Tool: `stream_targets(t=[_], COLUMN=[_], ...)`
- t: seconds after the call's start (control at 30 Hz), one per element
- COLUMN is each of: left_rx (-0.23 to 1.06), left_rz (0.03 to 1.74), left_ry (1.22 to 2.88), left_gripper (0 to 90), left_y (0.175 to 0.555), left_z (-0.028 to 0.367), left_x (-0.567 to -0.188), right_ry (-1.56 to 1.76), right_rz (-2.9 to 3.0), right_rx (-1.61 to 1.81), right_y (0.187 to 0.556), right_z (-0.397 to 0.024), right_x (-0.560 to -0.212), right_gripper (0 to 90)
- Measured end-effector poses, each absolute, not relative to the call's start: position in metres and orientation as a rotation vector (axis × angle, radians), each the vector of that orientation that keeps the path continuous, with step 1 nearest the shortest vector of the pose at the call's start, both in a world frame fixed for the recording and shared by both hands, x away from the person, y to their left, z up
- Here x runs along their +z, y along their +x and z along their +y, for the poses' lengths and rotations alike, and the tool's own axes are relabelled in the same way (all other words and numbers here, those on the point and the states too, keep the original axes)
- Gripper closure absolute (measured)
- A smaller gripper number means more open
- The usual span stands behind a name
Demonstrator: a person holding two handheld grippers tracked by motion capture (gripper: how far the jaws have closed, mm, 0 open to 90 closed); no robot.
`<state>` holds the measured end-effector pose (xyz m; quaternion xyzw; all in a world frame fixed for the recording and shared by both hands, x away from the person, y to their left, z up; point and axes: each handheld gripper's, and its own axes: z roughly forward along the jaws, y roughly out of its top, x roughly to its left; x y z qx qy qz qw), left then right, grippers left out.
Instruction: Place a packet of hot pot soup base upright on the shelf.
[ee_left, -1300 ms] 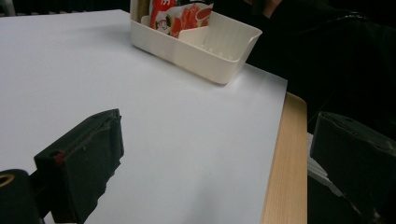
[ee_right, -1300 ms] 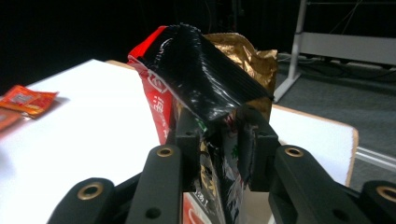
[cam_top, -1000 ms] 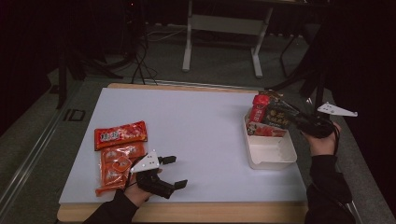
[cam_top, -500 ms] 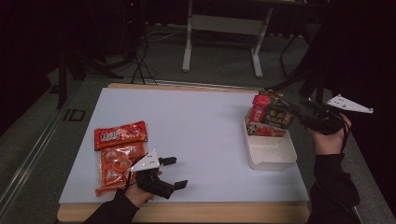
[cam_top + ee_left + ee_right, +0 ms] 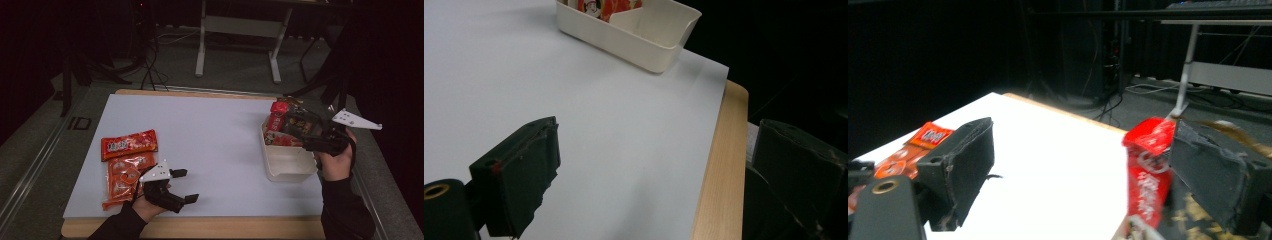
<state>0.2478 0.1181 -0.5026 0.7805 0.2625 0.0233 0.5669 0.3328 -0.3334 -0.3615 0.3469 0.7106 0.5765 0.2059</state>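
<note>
Right tongs (image 5: 306, 134) have just been opening, nothing between them, beside the dark packet (image 5: 296, 123) standing in the white bin (image 5: 290, 165). Back off clear so it stays upright. Left tongs (image 5: 181, 186) apart (idle) by the orange packs (image 5: 129, 144) on the desk (image 5: 215, 130): fetch those next.

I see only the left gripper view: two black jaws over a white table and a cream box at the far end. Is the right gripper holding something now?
Observer: No. In the right gripper view the right gripper stands open, its jaws just opened, nothing pressed between them.
Operator: What is inside the box?
Observer: The high view shows a red packet and a dark packet standing upright at the far end of the cream box.
Operator: Are more packets left on the table?
Observer: Yes, two orange packets lie beside the left gripper, which is open.
</note>
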Motion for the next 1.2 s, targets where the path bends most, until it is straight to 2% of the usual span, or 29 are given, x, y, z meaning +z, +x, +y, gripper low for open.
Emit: stream_targets(t=[0.27,0.43,0.8,1.2], left_rx=[0.063,0.080,0.150,0.254], left_rz=[0.609,0.613,0.631,0.751], left_ry=[1.846,1.845,1.854,1.820], left_gripper=[5.8,5.8,6.9,7.8], left_y=[0.246,0.245,0.249,0.252], left_z=[0.121,0.125,0.149,0.193], left_x=[-0.494,-0.487,-0.465,-0.453], right_ry=[0.892,0.860,0.803,0.799], right_rz=[2.098,2.143,2.148,2.174], right_rx=[1.577,1.549,1.605,1.608], right_y=[0.313,0.302,0.283,0.271], right_z=[-0.310,-0.298,-0.284,-0.279], right_x=[-0.377,-0.386,-0.390,-0.396], right_gripper=[17.4,17.4,15.6,11.2])
